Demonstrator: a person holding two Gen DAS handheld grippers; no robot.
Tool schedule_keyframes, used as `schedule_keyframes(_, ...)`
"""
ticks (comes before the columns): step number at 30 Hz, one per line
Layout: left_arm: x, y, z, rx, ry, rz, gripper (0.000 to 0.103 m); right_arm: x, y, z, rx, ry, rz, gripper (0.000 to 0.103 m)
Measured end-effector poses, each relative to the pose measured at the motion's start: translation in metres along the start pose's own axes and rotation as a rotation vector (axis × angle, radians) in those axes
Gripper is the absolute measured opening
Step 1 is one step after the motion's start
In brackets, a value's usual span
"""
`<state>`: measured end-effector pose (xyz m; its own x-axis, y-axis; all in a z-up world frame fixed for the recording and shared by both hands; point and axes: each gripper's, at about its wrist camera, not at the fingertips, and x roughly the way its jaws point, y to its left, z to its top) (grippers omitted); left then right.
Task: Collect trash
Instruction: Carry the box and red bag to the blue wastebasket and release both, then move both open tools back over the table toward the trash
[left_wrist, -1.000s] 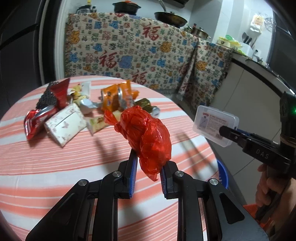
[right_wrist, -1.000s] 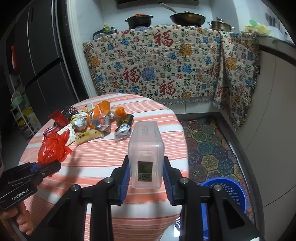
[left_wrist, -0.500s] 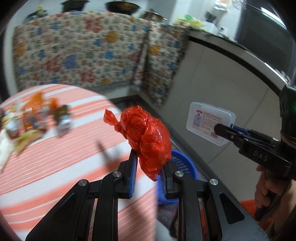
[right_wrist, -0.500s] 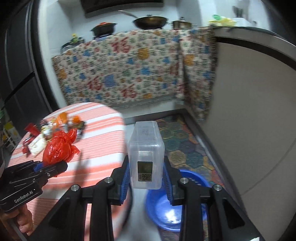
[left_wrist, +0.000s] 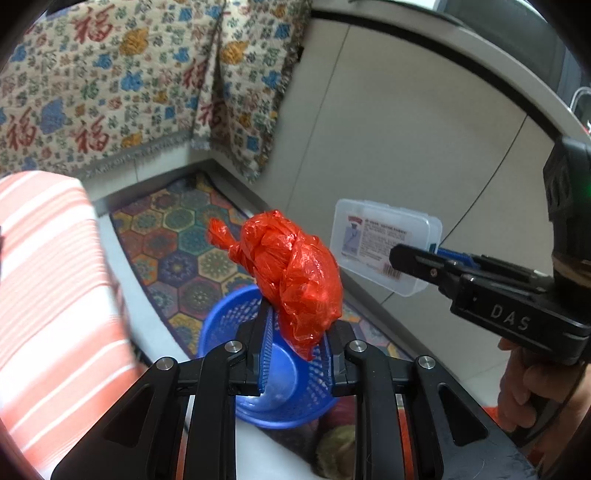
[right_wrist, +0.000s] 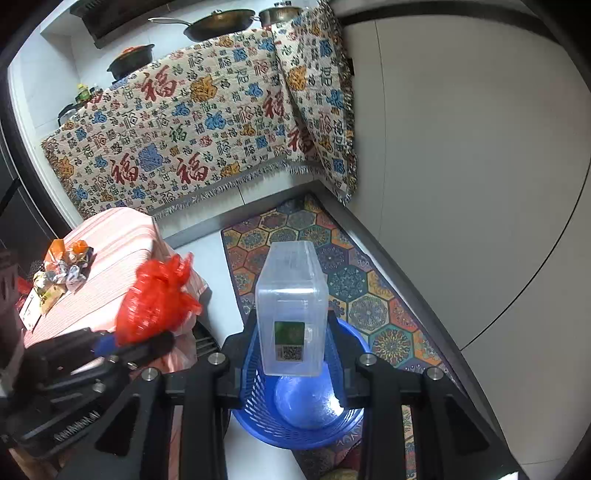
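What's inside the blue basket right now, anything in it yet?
The blue basket shows only its bare blue floor, with no trash visible. The clear plastic box in the right gripper and the gripper's black frame hide the basket's near side, so that part is unknown.

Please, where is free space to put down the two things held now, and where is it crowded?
The blue basket on the floor looks empty inside, beside the patterned rug. The striped table is bare on its near edge; its far side is crowded with wrappers. The red bag and clear box are held above the basket.
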<state>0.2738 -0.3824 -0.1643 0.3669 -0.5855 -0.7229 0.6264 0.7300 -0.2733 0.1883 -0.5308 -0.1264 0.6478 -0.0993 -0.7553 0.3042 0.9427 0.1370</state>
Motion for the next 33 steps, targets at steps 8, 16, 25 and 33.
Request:
schedule_keyframes(8, 0.034, -0.005, -0.004, 0.024, 0.038, 0.015, 0.038, 0.022, -0.018, 0.005, 0.049, 0.042, 0.017, 0.033)
schedule_keyframes(16, 0.057, 0.009, 0.002, -0.021, 0.046, 0.015, 0.060, 0.030, -0.028, 0.008, 0.099, 0.036, 0.031, 0.046)
schedule_keyframes(25, 0.003, 0.019, 0.003, -0.049, -0.024, 0.056, 0.072, 0.004, -0.009, 0.016, 0.028, -0.054, -0.017, 0.048)
schedule_keyframes(33, -0.083, 0.058, -0.025, -0.098, -0.089, 0.157, 0.079, -0.029, 0.047, 0.019, -0.122, -0.178, -0.026, 0.054)
